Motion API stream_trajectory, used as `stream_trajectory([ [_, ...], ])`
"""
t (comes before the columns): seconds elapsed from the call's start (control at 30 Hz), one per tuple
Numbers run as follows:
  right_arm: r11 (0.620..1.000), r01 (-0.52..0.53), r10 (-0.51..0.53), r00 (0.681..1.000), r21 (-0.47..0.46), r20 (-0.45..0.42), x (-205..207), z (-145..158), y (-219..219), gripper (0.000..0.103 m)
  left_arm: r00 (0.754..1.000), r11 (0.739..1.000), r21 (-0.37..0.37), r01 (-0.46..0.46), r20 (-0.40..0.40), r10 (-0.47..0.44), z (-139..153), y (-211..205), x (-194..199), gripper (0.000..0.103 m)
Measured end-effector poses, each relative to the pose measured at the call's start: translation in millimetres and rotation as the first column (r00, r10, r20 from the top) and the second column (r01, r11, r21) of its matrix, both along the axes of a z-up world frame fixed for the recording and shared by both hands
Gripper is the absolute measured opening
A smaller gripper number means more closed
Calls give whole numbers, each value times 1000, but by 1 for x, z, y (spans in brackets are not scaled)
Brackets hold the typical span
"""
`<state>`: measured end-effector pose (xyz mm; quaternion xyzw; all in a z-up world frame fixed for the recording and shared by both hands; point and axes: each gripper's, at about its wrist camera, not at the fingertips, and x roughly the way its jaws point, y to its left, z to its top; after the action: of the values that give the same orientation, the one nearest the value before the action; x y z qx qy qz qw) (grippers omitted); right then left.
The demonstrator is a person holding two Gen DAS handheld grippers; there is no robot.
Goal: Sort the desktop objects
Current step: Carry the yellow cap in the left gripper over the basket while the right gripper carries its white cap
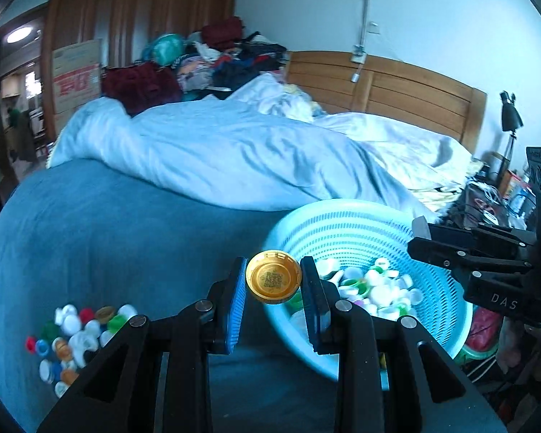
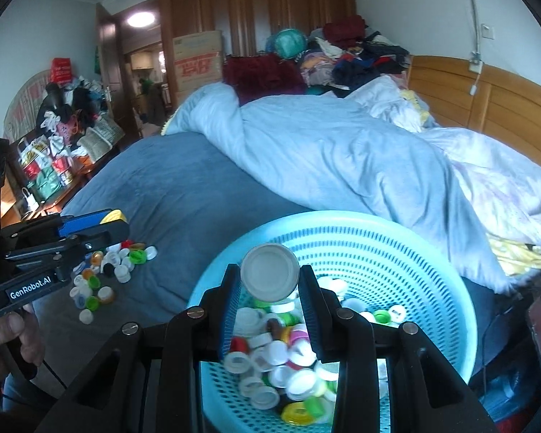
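Bottle caps fill the perforated blue plastic basket (image 2: 432,252) on the bed; left gripper (image 1: 273,281) clamps a gold metal cap (image 1: 273,279), right gripper (image 2: 269,278) a grey lid (image 2: 269,273); carrying step, next probably release by colour.

A gold bottle cap (image 1: 273,276) is held up in the air with its hollow side toward the camera; a printed square code shows inside it. It sits at the near left rim of a light blue plastic basket (image 1: 346,216) with many small holes.

A larger grey-white lid (image 2: 269,276), round and flat with a raised rim, is lifted above the inside of the same basket (image 2: 396,249).

The basket stands on the bed and holds many caps (image 2: 288,368), mostly white, some green, pink, red and yellow.

Left of the basket, a loose heap of mixed caps (image 2: 108,270) lies on the blue blanket.
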<state>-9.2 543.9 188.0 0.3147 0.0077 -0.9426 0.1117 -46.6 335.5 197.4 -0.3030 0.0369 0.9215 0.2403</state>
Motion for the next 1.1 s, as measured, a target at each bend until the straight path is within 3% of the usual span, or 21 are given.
stream_trajectory([
  [0.4, 999, 51, -51, 998, -1, 21, 0, 2, 36, 36, 991, 992, -41, 120, 62, -117, -8, 72, -10, 25],
  [1.1, 998, 62, -60, 997, -25, 55, -8, -14, 50, 36, 981, 983, -69, 168, 107, -161, -21, 108, -17, 25],
])
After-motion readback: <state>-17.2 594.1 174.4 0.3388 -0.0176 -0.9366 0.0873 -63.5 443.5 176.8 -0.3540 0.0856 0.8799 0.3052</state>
